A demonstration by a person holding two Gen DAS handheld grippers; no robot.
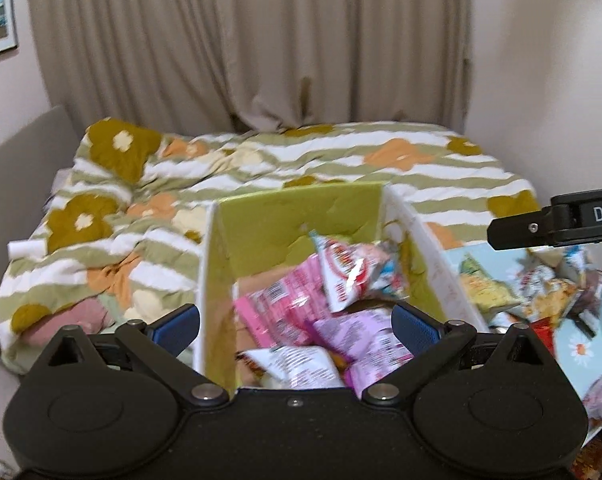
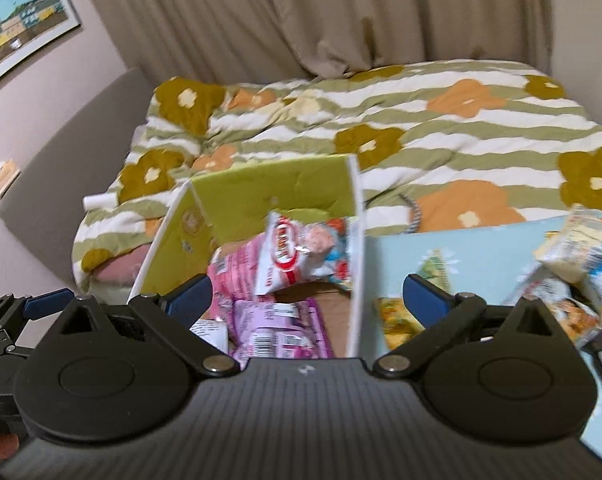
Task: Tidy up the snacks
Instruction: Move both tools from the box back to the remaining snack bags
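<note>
A green-lined open box (image 1: 297, 216) (image 2: 269, 188) stands on the bed and holds several snack packets: pink ones (image 1: 285, 304) (image 2: 241, 272), a purple one (image 1: 357, 336) (image 2: 277, 320) and a white-and-red one (image 1: 345, 272) (image 2: 297, 252). My left gripper (image 1: 297, 324) is open and empty above the box's near end. My right gripper (image 2: 307, 300) is open and empty over the box's right wall. To the right, a light-blue box (image 1: 573, 344) (image 2: 481, 252) holds several yellow and mixed packets (image 1: 489, 288) (image 2: 573, 248).
The boxes rest on a bed with a green-striped flowered quilt (image 1: 301, 160) (image 2: 421, 120). Beige curtains (image 1: 241, 40) hang behind. A grey headboard (image 2: 61, 148) and a framed picture (image 2: 17, 20) are at the left. The right gripper's body (image 1: 561, 224) shows in the left view.
</note>
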